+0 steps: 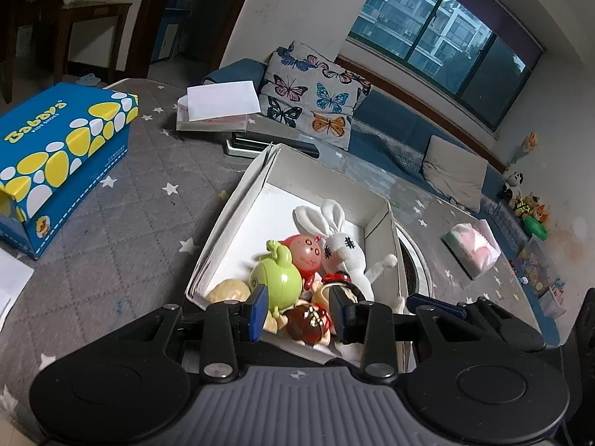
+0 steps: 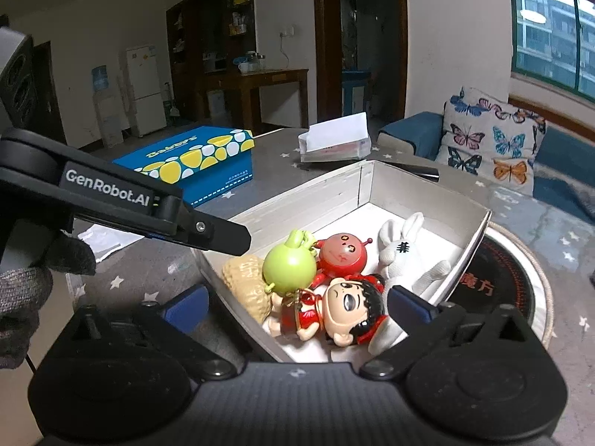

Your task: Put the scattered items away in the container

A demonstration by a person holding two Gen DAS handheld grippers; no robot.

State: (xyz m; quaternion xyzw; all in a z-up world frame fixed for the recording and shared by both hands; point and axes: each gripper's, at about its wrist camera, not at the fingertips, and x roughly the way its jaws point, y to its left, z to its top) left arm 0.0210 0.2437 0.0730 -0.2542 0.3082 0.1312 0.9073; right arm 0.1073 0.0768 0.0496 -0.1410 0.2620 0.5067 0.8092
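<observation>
Left hand-held gripper [image 1: 298,310] – jaws partly apart, holding nothing, poised over the near end of the white box [image 1: 238,200]. Right hand-held gripper [image 2: 297,306] – spread wide, empty, straddling the box's near corner. In the box: green toy [image 2: 289,268], red toy [image 2: 343,257], doll [image 2: 347,310], white rabbit [image 2: 403,251], tan toy [image 2: 247,280]. Box rests on the grey starred counter [image 1: 122,230]; blue shoebox [image 1: 55,160] well apart.

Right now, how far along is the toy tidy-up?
Mostly done: the green toy, red round toy, white rabbit, doll and tan toy lie in the white box. Left gripper and right gripper are open, holding nothing. No loose toys are visible nearby.
</observation>
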